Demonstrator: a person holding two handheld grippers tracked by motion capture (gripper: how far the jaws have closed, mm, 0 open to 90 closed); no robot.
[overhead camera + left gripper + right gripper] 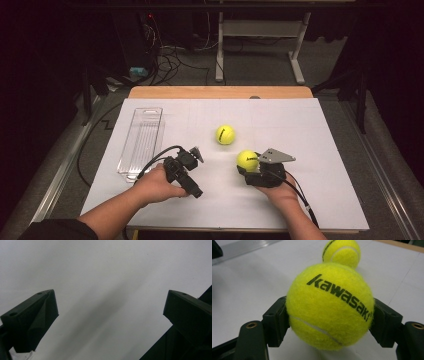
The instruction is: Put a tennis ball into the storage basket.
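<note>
Work in hand: the right claw point(329, 322) grips a fuzzy yellow-green tennis ball printed "kawasaki" point(329, 306), its jaws pressed against the ball's two flanks.
Ball's place: low on the white paper-covered table point(300, 130), at the near right, just ahead of the person's right hand point(282, 192); whether it still touches the sheet or is already a little clear of it I cannot tell.
Right claw: closed on the ball, pointing away from the person and slightly toward the table's middle.
Left claw: point(110, 315) open, nothing between its jaws, looking at bare white sheet; in the high view it rests in the left hand point(157, 185) near the front edge, left of centre.
Second ball: a matching yellow-green tennis ball point(225, 134) lies free on the sheet, beyond the held ball and to its left, near it but apart.
Clear plastic tray: a long, narrow transparent tray point(141, 142) lies at the left, its long axis running away from the person, well apart from the held ball.
Key relation: from the held ball the tray lies to the left, past the left claw; the left hand is much nearer it, so carrying the ball there means crossing over or passing it.
</note>
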